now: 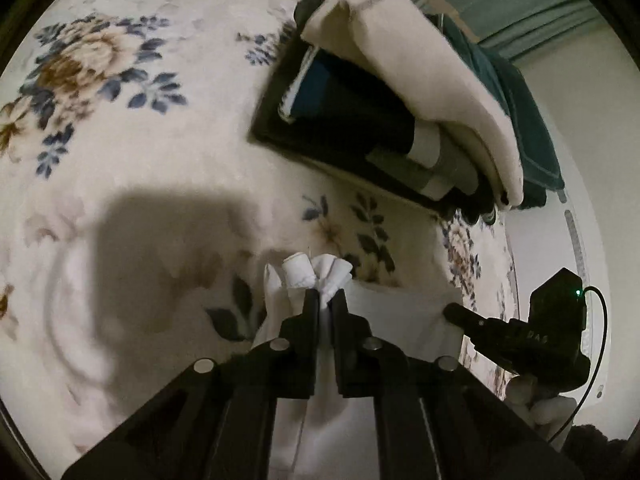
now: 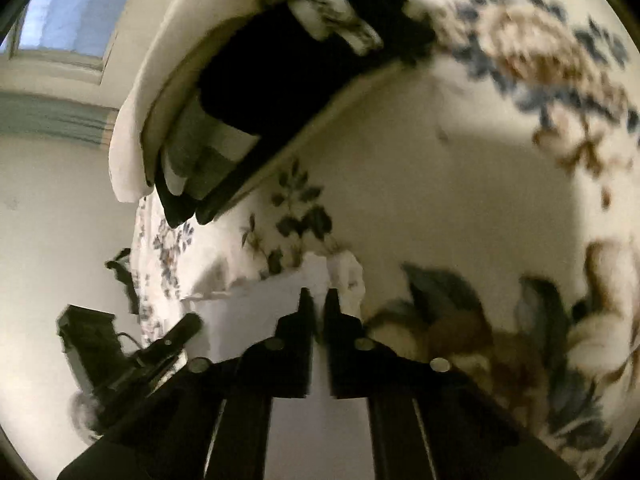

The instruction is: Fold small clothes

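Observation:
A small white garment [image 1: 396, 304] lies on the floral blanket [image 1: 152, 168] and hangs stretched between both grippers. My left gripper [image 1: 326, 294] is shut on one bunched corner of it, with folds sticking out past the fingertips. To the right, the right gripper [image 1: 452, 312] holds the other end. In the right wrist view, my right gripper [image 2: 319, 296] is shut on the white garment [image 2: 256, 304], cloth puckering just beyond its tips. The left gripper [image 2: 194, 322] shows at the lower left of that view, at the garment's far end.
A black tray [image 1: 280, 132] holding folded dark clothes sits further back on the blanket, with a cream cloth [image 1: 420, 60] draped over it and a teal cloth [image 1: 524, 120] behind. The tray [image 2: 256, 176] is also in the right wrist view. A pale wall and a window [image 2: 68, 12] lie beyond the blanket's edge.

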`<action>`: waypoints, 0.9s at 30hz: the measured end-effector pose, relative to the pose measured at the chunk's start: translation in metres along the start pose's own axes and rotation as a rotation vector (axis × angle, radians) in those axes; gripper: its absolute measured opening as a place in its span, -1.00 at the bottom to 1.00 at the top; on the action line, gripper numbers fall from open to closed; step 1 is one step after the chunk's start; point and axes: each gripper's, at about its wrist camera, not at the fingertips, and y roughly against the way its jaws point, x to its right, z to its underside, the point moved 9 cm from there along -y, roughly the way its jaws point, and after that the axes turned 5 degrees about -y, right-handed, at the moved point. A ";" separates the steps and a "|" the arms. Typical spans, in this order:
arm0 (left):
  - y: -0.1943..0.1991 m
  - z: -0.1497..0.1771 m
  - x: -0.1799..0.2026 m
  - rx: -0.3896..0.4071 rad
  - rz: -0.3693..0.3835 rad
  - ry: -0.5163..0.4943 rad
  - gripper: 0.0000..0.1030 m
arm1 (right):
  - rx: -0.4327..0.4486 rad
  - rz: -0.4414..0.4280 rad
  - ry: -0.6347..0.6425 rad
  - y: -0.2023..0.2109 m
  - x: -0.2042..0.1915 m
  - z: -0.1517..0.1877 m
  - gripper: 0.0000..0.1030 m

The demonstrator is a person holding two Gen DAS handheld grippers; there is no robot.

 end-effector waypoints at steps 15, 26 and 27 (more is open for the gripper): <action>-0.012 0.000 -0.053 -0.069 0.063 0.214 -0.56 | -0.125 0.056 -0.059 -0.040 0.011 -0.014 -0.69; 0.041 0.120 -0.030 -0.161 0.153 0.247 0.08 | -0.326 -0.030 -0.181 0.007 0.063 0.109 0.11; 0.039 0.126 -0.028 -0.165 0.155 0.242 0.03 | -0.345 -0.052 -0.192 0.004 0.066 0.122 0.11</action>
